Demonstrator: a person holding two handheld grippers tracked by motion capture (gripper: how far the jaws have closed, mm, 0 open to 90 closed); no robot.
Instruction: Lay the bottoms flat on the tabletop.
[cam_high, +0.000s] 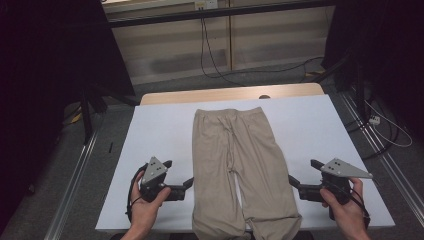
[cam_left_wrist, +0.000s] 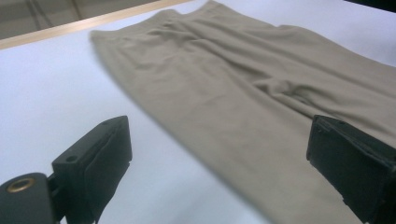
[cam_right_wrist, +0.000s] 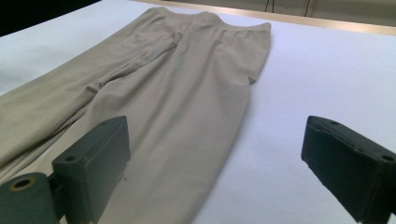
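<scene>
Left gripper view shows the left gripper with its jaws wide apart and nothing between them, above the edge of one leg of the beige trousers. The right gripper has its jaws apart too, empty, over the other leg's edge. The trousers lie flat along the middle of the white table (waistband at the far side), with both grippers just beside the legs.
</scene>
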